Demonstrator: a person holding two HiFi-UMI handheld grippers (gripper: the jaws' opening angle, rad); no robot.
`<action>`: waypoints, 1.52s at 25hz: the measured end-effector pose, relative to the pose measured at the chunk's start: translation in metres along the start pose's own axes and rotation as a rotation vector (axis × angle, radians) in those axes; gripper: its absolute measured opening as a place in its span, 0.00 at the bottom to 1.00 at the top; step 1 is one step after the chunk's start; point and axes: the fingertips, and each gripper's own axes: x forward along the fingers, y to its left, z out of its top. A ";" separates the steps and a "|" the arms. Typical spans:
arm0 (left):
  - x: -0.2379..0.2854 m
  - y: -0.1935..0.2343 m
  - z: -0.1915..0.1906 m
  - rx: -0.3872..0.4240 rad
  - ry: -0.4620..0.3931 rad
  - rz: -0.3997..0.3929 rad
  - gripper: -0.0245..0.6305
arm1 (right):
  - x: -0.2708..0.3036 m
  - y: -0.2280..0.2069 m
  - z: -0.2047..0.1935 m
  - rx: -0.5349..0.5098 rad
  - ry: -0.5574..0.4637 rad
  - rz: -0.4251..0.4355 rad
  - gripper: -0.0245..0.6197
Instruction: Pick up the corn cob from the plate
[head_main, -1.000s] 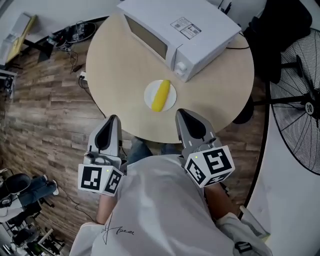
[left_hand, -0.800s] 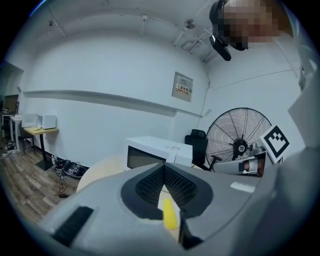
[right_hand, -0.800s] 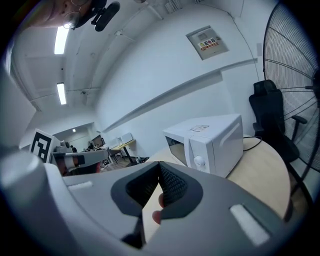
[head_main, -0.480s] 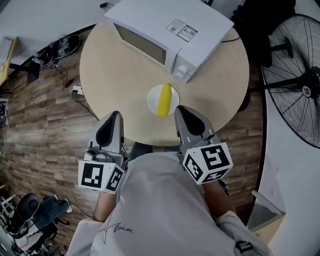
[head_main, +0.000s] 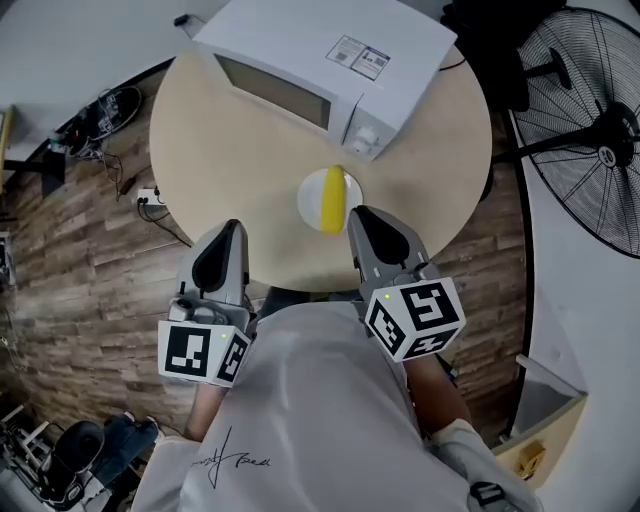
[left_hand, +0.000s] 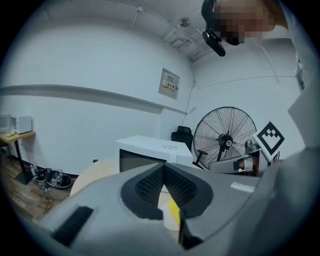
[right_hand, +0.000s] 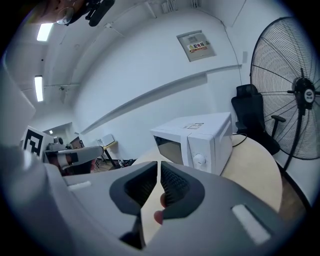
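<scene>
1. Currently, the corn cob (head_main: 332, 200) lies lengthwise on a small white plate (head_main: 306, 202), just above the centre of the head view.
2. The plate sits on the round wooden table (head_main: 230, 150), near its lower edge. It is just below the knob corner of the white microwave (head_main: 320, 60).
3. Left gripper (head_main: 231, 226): at lower left of the head view, over the table's lower edge and well apart from the plate. In the left gripper view, its jaws (left_hand: 163, 165) meet at the tips with nothing between them. Part of the corn cob (left_hand: 173, 212) shows below them.
4. Right gripper (head_main: 358, 212): its tip lies just beside the plate's lower right rim and is not touching the corn cob.
5. In the right gripper view, the right gripper's jaws (right_hand: 159, 164) stand a narrow slit apart. They have just been opening and hold nothing. The microwave (right_hand: 200, 137) stands beyond them.
6. A black floor fan (head_main: 590, 130) stands off the table at the upper right of the head view.
</scene>
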 end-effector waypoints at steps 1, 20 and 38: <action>0.002 0.001 -0.001 0.006 0.004 -0.014 0.03 | 0.002 0.000 -0.001 0.001 0.000 -0.010 0.09; 0.009 0.000 -0.026 0.016 0.078 -0.190 0.03 | 0.019 -0.012 -0.034 0.067 0.017 -0.189 0.11; 0.001 0.012 -0.033 0.010 0.093 -0.222 0.03 | 0.043 -0.031 -0.070 0.089 0.121 -0.284 0.15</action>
